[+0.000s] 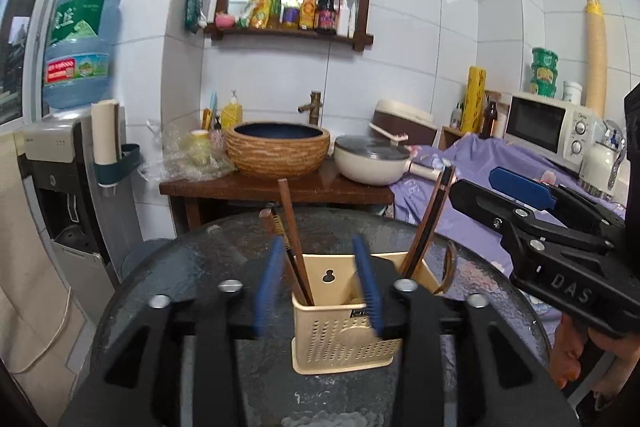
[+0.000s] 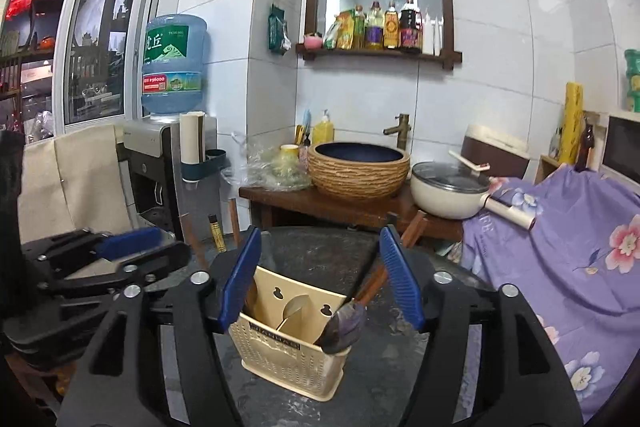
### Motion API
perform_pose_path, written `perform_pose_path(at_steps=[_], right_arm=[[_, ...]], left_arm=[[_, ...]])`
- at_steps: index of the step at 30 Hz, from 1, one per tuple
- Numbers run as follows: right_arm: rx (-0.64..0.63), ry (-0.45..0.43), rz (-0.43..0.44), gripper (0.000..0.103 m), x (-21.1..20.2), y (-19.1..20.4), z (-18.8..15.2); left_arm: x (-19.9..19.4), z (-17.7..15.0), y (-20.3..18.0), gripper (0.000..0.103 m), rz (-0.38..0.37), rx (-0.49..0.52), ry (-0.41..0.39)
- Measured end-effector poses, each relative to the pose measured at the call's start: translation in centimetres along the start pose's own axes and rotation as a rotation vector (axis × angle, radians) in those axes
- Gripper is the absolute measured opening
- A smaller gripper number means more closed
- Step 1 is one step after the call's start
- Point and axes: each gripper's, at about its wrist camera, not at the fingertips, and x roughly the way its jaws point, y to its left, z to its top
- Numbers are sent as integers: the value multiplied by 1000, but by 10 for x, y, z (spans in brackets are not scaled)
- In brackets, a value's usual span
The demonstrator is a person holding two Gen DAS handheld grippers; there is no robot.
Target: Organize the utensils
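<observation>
A beige perforated utensil holder (image 1: 346, 331) stands on the dark round table (image 1: 192, 267). Brown chopsticks (image 1: 294, 227) lean out of its left compartment, and more chopsticks (image 1: 428, 223) lean from its right one. My left gripper (image 1: 318, 287) is open just in front of the holder, its blue pads (image 1: 266, 287) pressing on nothing. In the right wrist view the holder (image 2: 288, 351) also contains a dark spoon (image 2: 344, 323) and a pale spoon (image 2: 294, 311). My right gripper (image 2: 320, 279) is open above the holder, with nothing between its fingers. The left gripper (image 2: 120, 251) shows at the left.
Behind the table, a wooden stand (image 1: 276, 187) carries a woven basin (image 1: 278, 151) and a lidded white pan (image 1: 372, 159). Purple floral cloth (image 2: 560, 247) covers the right side, with a microwave (image 1: 548, 127) on it. A water dispenser (image 2: 160, 155) is at the left.
</observation>
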Motion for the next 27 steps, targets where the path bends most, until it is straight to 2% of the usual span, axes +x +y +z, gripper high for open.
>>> perform_pose_path(at_steps=[1, 4, 7, 9, 11, 14, 17, 23, 27], right_arm=[[3, -11, -4, 77, -10, 1, -1], [29, -40, -22, 90, -39, 1, -10], [57, -39, -17, 97, -66, 4, -31], [48, -20, -4, 97, -82, 11, -52], [29, -18, -9, 97, -96, 19, -73], [4, -33, -35, 97, -121, 29, -104], [4, -42, -44, 97, -145, 37, -129], [-30, -22, -59, 97, -175, 57, -164], [46, 15, -34, 97, -192, 59, -182]], left_arm=[[-10, -3, 2, 66, 12, -3, -21], [-44, -19, 8, 84, 58, -5, -89], [-65, -35, 10, 97, 102, 24, -117], [-80, -52, 11, 97, 140, 45, -134], [-90, -72, 14, 97, 169, 42, -117], [-99, -97, 22, 97, 174, 0, -72], [-111, -120, 28, 97, 169, -43, -58], [-139, -150, 25, 97, 157, -44, -31], [-157, -164, 19, 97, 156, -42, -25]])
